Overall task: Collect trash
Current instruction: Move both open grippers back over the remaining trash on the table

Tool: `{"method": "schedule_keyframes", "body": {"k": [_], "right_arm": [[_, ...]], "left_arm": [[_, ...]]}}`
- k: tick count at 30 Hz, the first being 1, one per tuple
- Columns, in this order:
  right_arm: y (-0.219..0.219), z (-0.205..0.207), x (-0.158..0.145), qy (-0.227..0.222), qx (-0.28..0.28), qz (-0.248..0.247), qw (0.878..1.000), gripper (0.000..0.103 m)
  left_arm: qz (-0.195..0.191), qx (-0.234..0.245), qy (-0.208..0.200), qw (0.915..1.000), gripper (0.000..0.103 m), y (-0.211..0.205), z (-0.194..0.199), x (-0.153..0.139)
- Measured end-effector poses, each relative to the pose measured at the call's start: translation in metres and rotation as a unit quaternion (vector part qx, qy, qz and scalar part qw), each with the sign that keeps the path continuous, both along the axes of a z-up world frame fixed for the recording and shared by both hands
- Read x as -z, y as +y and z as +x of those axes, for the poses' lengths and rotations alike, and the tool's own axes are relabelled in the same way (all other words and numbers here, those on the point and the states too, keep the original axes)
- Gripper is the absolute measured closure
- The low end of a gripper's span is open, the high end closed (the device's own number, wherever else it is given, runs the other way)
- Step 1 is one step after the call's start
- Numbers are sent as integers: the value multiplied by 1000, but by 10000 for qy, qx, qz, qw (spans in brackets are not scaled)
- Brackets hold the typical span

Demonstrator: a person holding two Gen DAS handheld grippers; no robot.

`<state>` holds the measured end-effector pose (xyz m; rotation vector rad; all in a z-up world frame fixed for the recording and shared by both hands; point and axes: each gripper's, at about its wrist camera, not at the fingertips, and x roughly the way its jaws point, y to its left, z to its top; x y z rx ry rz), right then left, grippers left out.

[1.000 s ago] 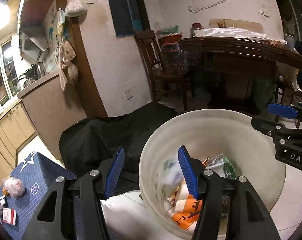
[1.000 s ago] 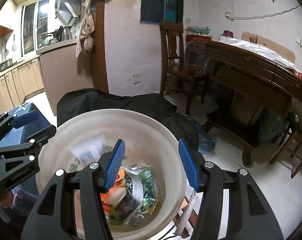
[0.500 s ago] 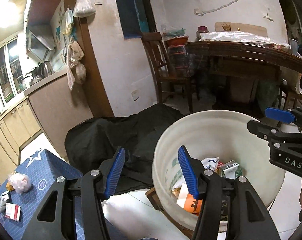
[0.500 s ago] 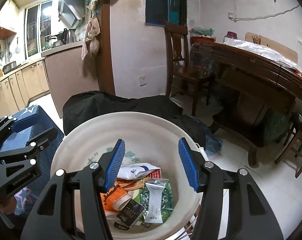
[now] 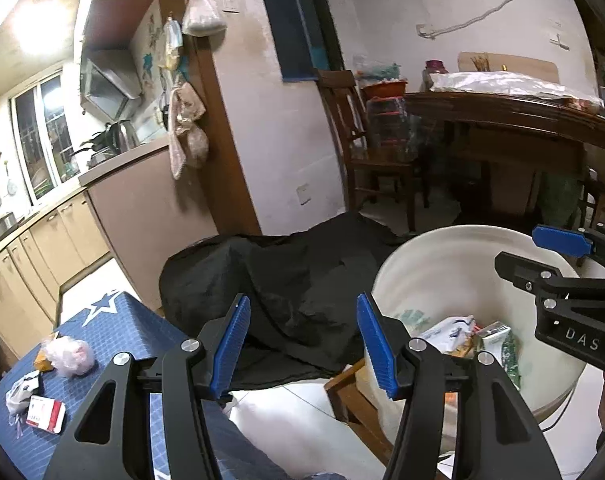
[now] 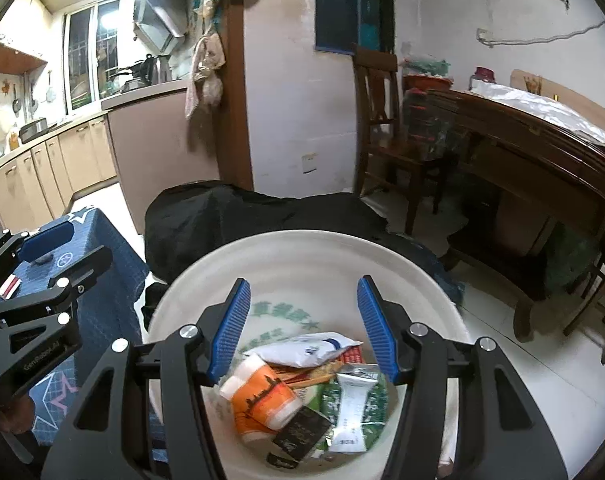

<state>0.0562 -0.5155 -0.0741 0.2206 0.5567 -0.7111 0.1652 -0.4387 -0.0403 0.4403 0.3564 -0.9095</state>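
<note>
Hovering over the white bucket (image 6: 302,256) with the right gripper (image 6: 300,324), fingers apart and nothing between them. Down inside the bucket: an orange paper cup (image 6: 262,400), a white pouch (image 6: 306,350), a green-and-white wrapper (image 6: 352,408), a dark packet (image 6: 300,432), all lying loose at the bottom. Looks like a fair share of the collecting already done.

Over on the other side, left gripper (image 5: 300,342) likewise spread and empty, aimed past the bucket rim at a black cloth heap (image 5: 286,280) on the floor. Bucket standing just right of those fingers, resting on what appears to be a wooden stool (image 5: 354,396).

More to gather yet, by the look of it: on the blue star-patterned tabletop (image 5: 114,320) off to the left, a crumpled pink-white bag (image 5: 68,356), a red-and-white packet (image 5: 46,414), a scrunched white wrapper (image 5: 20,390), and something orange-brown tucked behind the bag, too hidden to name.

Step in hand, probably: between drops, both hands free, heading for the next piece. Next move calling for a swing of the left gripper toward that tabletop, fingers wide enough to straddle the soft bag, a gentle pinch so it bunches instead of slipping, then a carry across and a release above the bucket mouth. Flat packet likely trickier, needing a low approach at one edge.
</note>
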Motion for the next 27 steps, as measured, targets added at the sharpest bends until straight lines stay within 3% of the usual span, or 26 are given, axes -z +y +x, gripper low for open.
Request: {"method": "schedule_keyframes", "body": {"k": [14,27], "right_arm": [[45,65,0,39,-695,-14,9976,49],[89,124,4,115,-1272,39,9918,49]], "left_arm": [[29,-784,20,9969,45,61,52,1],[25,-1498,202,9885,45,130,102,10]]}}
